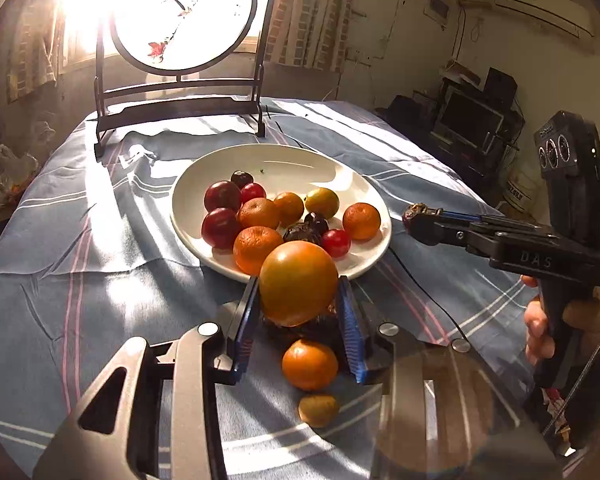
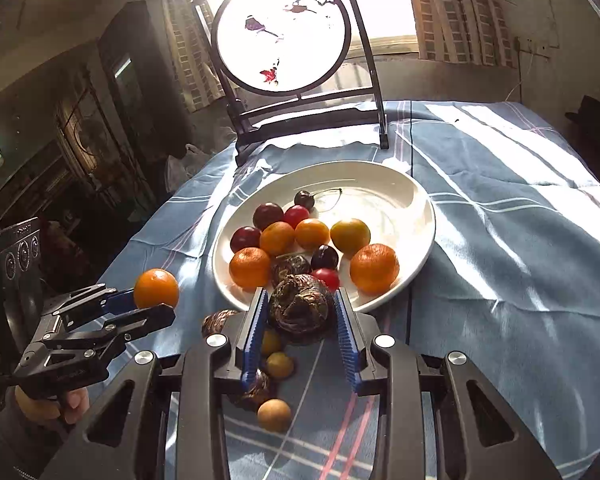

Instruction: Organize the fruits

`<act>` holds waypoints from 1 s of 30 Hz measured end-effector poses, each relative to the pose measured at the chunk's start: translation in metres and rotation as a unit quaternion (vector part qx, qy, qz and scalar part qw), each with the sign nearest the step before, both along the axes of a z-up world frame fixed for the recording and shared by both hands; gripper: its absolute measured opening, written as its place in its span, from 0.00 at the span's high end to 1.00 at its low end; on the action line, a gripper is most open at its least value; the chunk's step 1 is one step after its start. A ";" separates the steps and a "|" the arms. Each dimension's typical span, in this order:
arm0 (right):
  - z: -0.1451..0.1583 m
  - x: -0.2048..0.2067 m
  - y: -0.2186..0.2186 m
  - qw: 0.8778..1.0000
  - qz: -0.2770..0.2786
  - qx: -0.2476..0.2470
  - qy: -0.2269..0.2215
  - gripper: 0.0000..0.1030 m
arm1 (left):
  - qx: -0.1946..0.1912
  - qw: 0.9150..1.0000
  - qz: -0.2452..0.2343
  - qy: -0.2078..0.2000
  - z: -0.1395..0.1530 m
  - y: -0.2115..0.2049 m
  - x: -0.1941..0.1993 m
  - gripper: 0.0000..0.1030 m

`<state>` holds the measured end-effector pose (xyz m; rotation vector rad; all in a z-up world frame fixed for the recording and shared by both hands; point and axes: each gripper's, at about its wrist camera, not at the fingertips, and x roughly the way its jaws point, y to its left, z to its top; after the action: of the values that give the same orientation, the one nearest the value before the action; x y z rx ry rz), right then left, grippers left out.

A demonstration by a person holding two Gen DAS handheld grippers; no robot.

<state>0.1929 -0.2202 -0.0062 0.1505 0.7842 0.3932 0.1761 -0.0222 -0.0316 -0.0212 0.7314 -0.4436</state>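
Note:
A white plate (image 1: 372,252) (image 2: 416,200) on the blue striped cloth holds several oranges, plums and cherries. My left gripper (image 1: 298,292) is shut on an orange (image 1: 298,282), held above the cloth just short of the plate's near rim; from the right wrist view the same gripper (image 2: 152,302) and orange (image 2: 156,288) show at the left. My right gripper (image 2: 302,308) is shut on a dark wrinkled passion fruit (image 2: 300,306) near the plate's front edge; in the left wrist view its tips (image 1: 418,214) hold the fruit beside the plate's right rim.
Loose fruit lies on the cloth below the grippers: an orange (image 1: 309,364), a small brown fruit (image 1: 318,410), another wrinkled fruit (image 2: 218,320) and several small yellow-brown ones (image 2: 278,365). A round painted screen on a dark stand (image 1: 180,104) (image 2: 300,116) stands behind the plate.

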 end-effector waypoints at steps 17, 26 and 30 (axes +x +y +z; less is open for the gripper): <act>-0.015 -0.040 -0.011 1.000 -0.014 0.022 -0.012 0.54 | 0.064 0.998 -0.011 0.013 -0.023 -0.001 -0.035 0.37; -0.047 -0.084 -0.018 0.999 -0.013 0.023 0.021 0.53 | 0.094 0.994 -0.020 0.057 -0.065 -0.013 -0.054 0.46; -0.048 -0.087 -0.013 1.000 -0.006 0.014 0.024 0.53 | 0.076 0.995 -0.009 0.065 -0.066 -0.011 -0.047 0.72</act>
<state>0.1057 -0.2335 -0.0545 0.1912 0.8256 0.3895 0.1291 -0.0333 -0.0977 0.1000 0.8920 -0.4059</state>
